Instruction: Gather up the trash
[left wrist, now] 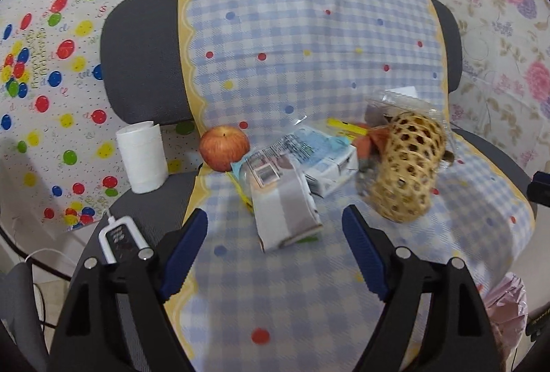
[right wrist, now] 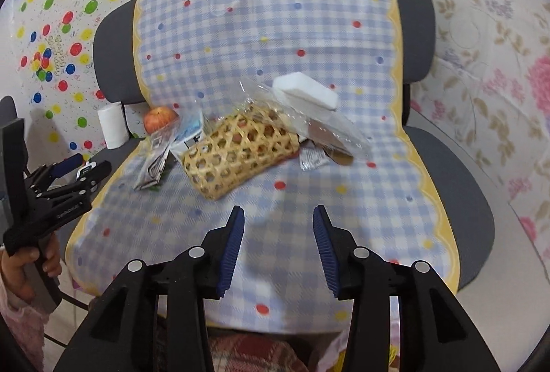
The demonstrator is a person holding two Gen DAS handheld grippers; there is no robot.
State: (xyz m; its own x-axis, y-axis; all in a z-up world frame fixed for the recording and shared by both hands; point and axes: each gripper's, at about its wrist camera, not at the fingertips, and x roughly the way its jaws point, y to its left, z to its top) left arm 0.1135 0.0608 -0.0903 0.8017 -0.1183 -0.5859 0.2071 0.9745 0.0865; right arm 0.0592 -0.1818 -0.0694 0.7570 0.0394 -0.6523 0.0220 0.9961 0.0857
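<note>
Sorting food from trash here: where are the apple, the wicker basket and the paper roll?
apple [left wrist: 224,148], left wrist view, middle of its red skin.
wicker basket [right wrist: 237,150], right wrist view, woven side.
paper roll [left wrist: 142,157], left wrist view, white side.

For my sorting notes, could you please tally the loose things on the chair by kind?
Fruit: 1, apple
Paper roll: 1
Woven basket: 1
Cartons and packets: 2, milk carton, grey-striped packet
Clear plastic wrapping: 1
White block: 1
Total: 7
</note>
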